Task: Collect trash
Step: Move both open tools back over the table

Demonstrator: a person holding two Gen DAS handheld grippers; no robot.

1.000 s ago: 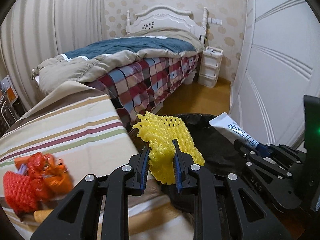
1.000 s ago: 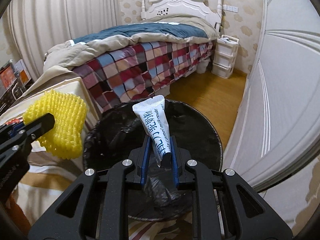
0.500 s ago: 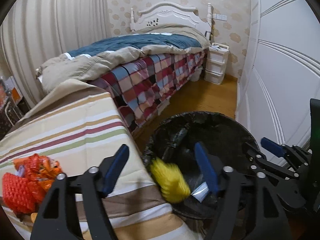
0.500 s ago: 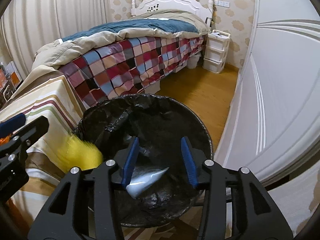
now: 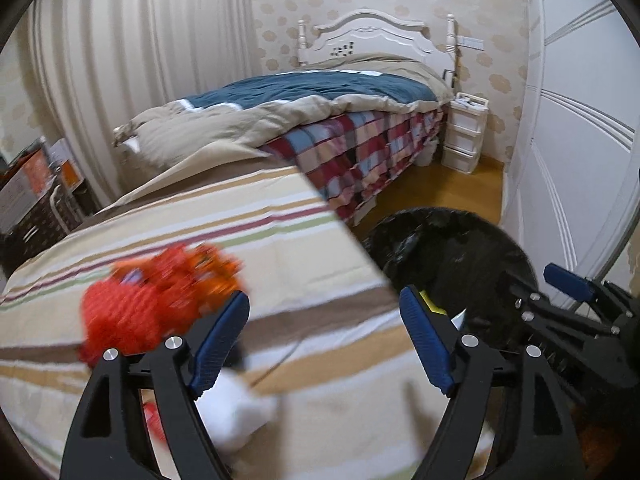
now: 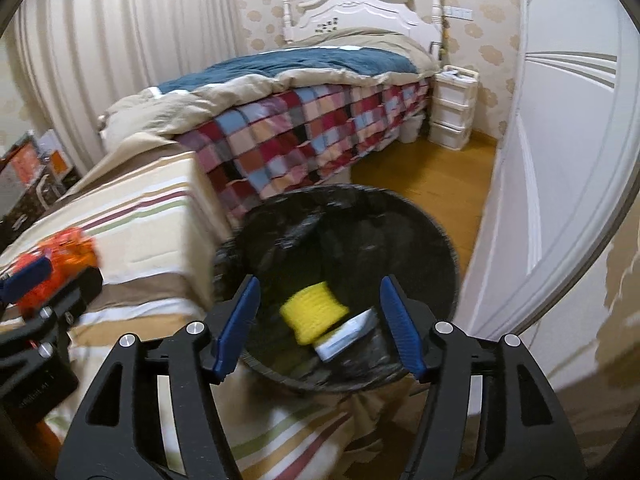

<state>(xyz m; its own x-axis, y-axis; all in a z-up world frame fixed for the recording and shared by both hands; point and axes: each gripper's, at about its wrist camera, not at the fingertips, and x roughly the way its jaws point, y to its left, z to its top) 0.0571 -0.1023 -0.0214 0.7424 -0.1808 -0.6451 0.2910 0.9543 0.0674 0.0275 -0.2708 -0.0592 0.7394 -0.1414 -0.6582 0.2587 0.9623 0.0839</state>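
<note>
Two tools show in these views, and both have their jaws spreading apart with nothing gripped between them. The right tool [image 6: 318, 320] hangs over a round bin lined with a black bag [image 6: 420, 232], which stands on the wooden floor [image 6: 432, 176] beside a white panelled door [image 6: 560, 160]. Inside the bin lie a yellow foam net [image 6: 314, 312] and a white tube [image 6: 344, 338], the tube touching the net's lower right edge; both rest on the bag's bottom, clear of the blue pads [image 6: 400, 330]. The left tool [image 5: 324, 340] points at the counter, which is draped in a striped cloth [image 5: 240, 220]. A blurred heap of red and orange netting and wrappers [image 5: 160, 296] lies on that cloth, just beyond the left pad of the tool, not between the jaws. Something white and soft [image 5: 236, 408] sits low on the cloth under the left tool; blur hides what it is. Behind the counter stands a bed [image 5: 360, 152] with a checked cover and a white headboard, with white plastic drawers [image 5: 464, 132] next to it.
</note>
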